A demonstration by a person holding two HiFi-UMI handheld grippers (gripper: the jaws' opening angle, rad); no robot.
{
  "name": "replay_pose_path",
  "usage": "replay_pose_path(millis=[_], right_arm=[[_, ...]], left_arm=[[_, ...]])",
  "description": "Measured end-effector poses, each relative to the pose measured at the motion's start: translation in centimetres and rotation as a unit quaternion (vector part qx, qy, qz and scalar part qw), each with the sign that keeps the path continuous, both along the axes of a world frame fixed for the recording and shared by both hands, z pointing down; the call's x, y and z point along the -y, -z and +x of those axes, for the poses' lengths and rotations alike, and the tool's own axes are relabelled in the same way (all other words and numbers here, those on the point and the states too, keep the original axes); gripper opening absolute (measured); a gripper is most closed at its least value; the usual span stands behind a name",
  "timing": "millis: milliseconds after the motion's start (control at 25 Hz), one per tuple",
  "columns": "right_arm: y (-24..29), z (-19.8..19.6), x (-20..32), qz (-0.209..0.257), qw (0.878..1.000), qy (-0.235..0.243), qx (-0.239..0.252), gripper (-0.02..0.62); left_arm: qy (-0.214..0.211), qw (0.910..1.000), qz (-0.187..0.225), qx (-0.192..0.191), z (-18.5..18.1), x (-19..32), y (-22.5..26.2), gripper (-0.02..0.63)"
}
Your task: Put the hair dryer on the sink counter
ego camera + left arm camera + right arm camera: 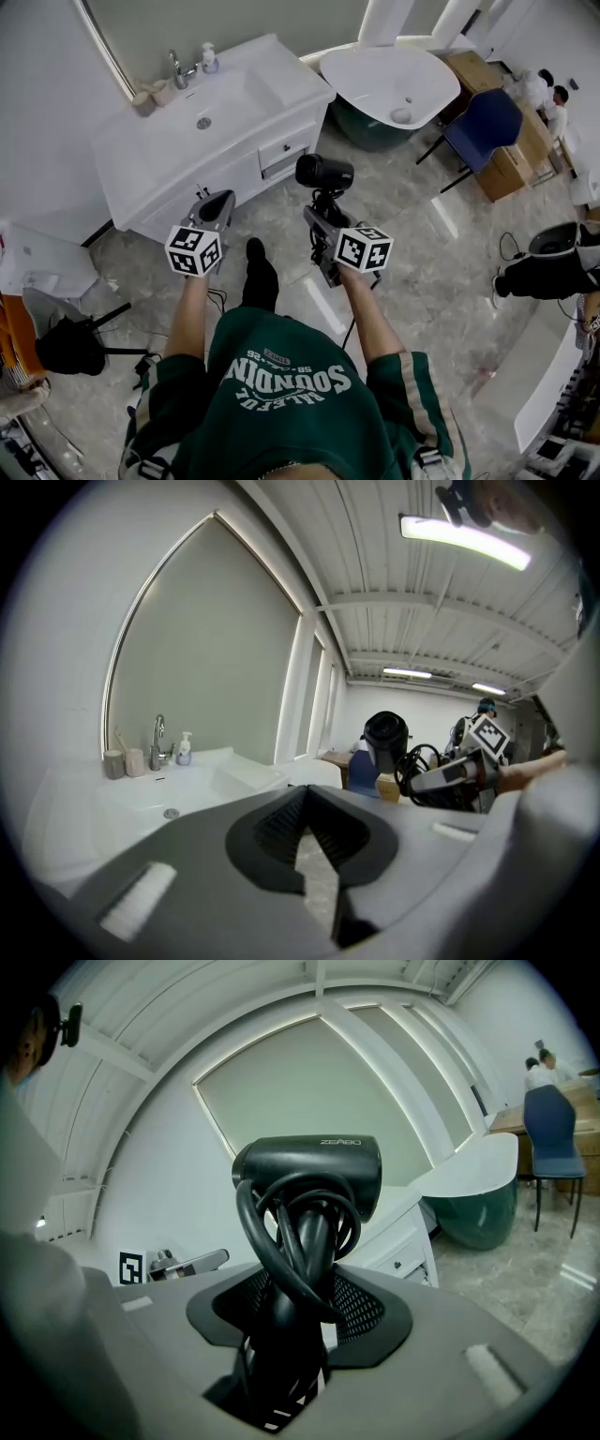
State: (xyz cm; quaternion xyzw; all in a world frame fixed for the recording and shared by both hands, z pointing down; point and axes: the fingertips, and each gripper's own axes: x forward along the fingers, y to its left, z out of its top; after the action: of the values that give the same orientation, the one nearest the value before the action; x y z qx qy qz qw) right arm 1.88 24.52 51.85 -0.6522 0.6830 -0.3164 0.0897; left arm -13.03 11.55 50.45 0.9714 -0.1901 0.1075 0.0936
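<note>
Hair dryer: one, black hair dryer (309,1180), held in the air over the marble floor (412,216). It sits just toward 12 o'clock from the middle of the head view, not on the sink bench. The barrel lies level on top and the handle points down.
Cord: one black cord (272,1241), looped round the handle in several turns.
Right tongs: one pair, the right tongs (286,1335), pinching the dryer's handle and the cord loops from both sides. Its marker cube is at 5 o'clock from the dryer in the head view.
Left tongs: one pair, the left tongs (314,855), tips pressed together with nothing between them. They are at 9 o'clock from the dryer, apart from it, and point toward the bench.
Sink bench: one white sink bench (281,84), at 10 to 11 o'clock from the dryer, with one basin sunk in its top.
On the bench: one tap (176,67), one soap bottle (209,58) and two cups (143,101), all along its far edge.
Bathtub: one white bathtub (394,84), at 1 o'clock.
Chair: one blue chair (483,122), at 2 o'clock, beyond the tub.
People: two people (548,94), far off at 2 o'clock.
</note>
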Motion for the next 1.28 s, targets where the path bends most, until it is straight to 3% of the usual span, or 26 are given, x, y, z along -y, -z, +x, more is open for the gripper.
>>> replay_pose_path(millis=[320, 680, 920, 1280], right_arm=[[-1.3, 4.0, 9.0, -0.022, 1.000, -0.007, -0.002, 0.192], [0.0, 9.7, 22.7, -0.017, 1.000, -0.021, 0.008, 0.192], [0.0, 11.4, 30.3, -0.023, 1.000, -0.006, 0.003, 0.192], [-1.4, 13.9, 37.3, -0.035, 0.999, 0.032, -0.001, 0.192]], left_arm=[[-0.023, 0.9996, -0.017, 0.003, 5.7, 9.3, -1.7, 0.051], [-0.057, 0.9981, 0.004, 0.021, 12.6, 21.9, -0.6, 0.051], [-0.055, 0.9982, -0.001, 0.024, 14.3, 28.6, -0.8, 0.051], [-0.025, 0.9993, -0.012, 0.027, 15.9, 34.0, -2.1, 0.051]])
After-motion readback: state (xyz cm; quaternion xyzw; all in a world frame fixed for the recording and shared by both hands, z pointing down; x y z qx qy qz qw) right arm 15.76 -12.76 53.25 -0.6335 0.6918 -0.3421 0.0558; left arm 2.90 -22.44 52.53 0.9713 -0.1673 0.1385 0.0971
